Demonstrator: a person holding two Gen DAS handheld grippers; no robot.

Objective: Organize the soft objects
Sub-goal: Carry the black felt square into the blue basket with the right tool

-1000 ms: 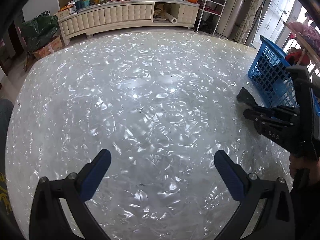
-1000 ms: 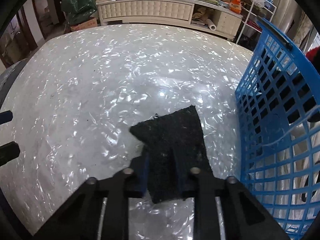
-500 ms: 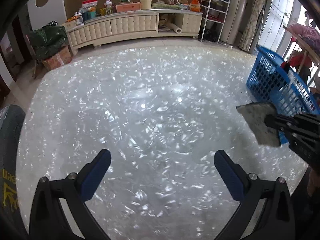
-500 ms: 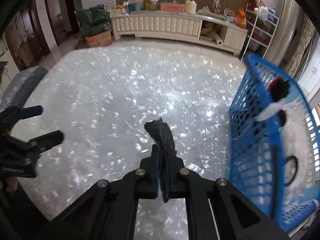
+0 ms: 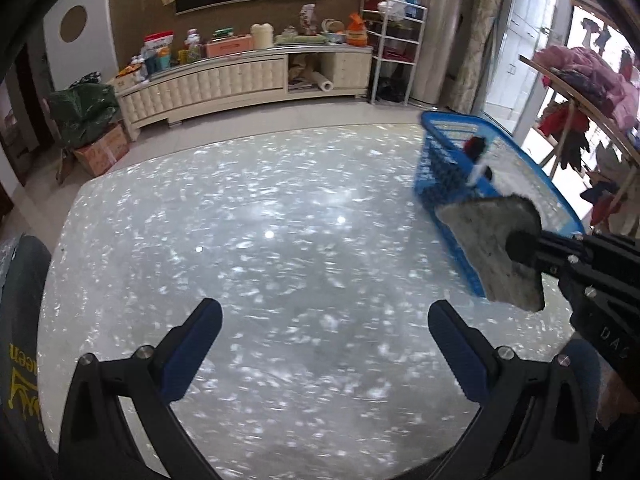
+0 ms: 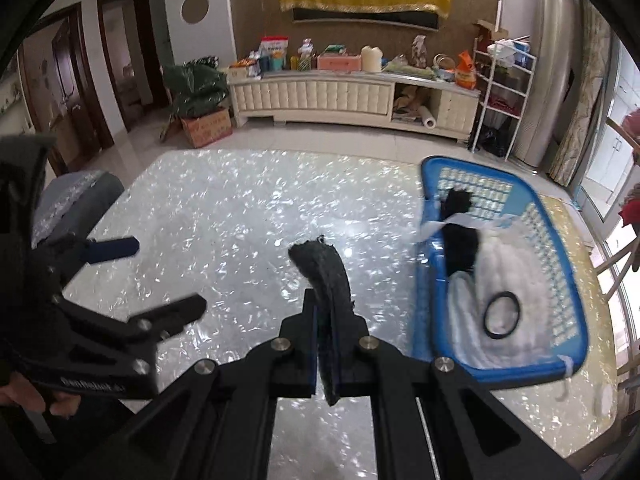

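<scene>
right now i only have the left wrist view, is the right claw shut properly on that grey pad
observer: yes, the right claw is shut on the pad, pinched edge-on between both fingers. The face you can't see is black.
operator: whats inside the basket, i mostly see its side
observer: the blue basket holds a white cloth with a black ring lying on it.
operator: is the pad over the basket yet
observer: no, it hangs over the table, left of the basket's rim.
</scene>
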